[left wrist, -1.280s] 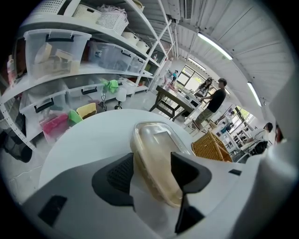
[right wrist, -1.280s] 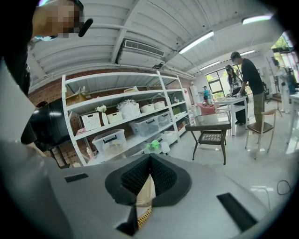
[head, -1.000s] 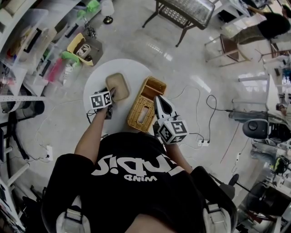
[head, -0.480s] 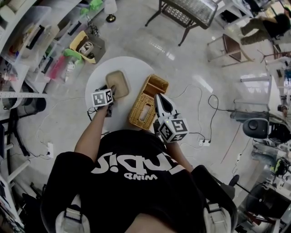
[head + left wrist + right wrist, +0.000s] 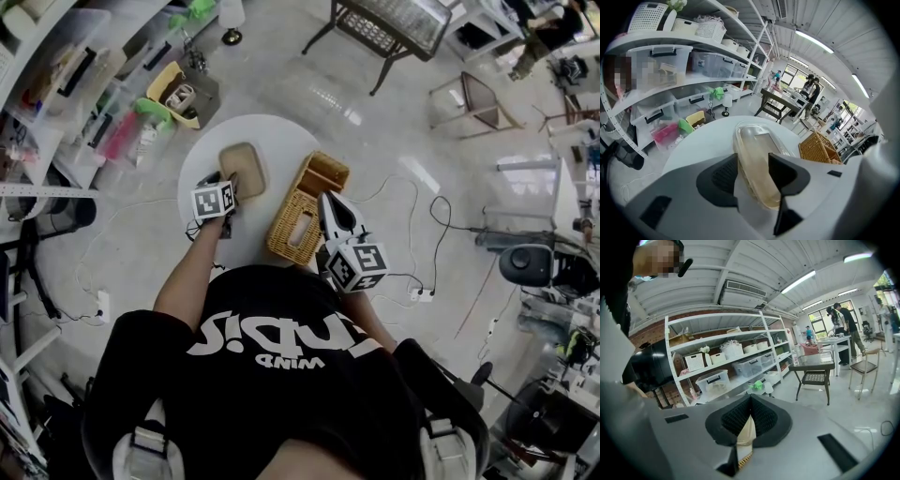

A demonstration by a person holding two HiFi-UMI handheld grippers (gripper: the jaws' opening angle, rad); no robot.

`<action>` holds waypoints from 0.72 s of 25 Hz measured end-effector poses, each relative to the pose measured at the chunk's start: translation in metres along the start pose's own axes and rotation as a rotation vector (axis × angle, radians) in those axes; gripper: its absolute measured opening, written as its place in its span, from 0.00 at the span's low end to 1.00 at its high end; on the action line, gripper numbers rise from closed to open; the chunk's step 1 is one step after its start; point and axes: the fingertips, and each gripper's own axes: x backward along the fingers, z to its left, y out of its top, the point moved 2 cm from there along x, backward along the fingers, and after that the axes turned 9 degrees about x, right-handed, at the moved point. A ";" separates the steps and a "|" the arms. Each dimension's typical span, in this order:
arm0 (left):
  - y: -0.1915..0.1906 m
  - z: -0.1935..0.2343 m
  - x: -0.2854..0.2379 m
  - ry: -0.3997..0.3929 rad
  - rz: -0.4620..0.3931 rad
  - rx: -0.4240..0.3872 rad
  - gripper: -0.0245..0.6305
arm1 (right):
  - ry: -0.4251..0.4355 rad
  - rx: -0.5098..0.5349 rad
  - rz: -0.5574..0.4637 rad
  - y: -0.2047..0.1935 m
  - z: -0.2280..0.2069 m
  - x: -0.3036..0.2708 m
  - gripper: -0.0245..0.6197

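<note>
With the left claw clamped on the near rim of the tan lid, which rests on the round white surface beside the wicker basket, a firm, level pinch seems wisest, while the right claw hangs pressed shut on nothing.

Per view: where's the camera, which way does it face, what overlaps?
Head view: on the person's head, steeply down at the white table; shirt, left forearm, left hand-held gripper and right hand-held gripper show.
Left gripper view: on the left hand-held gripper, facing across the table toward shelves; its jaws grip a tan lid.
Right gripper view: on the right hand-held gripper, facing shelves; jaws together.
Shared: head and left gripper views show lid and wicker basket.
</note>
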 end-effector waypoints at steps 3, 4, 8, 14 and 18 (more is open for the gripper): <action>0.002 0.000 0.003 -0.003 -0.015 0.004 0.33 | 0.002 0.000 -0.002 -0.001 0.001 0.001 0.04; 0.002 0.000 0.004 -0.004 -0.019 0.009 0.33 | 0.002 0.000 -0.003 -0.001 0.001 0.001 0.04; 0.005 0.002 0.011 -0.004 -0.041 0.022 0.29 | 0.007 0.000 -0.004 -0.002 0.003 0.002 0.04; 0.010 -0.001 0.021 -0.027 -0.073 0.047 0.21 | 0.013 0.000 -0.014 -0.003 0.005 0.006 0.04; 0.014 -0.007 0.028 -0.054 -0.092 0.065 0.17 | 0.018 -0.004 -0.021 -0.002 0.006 0.010 0.04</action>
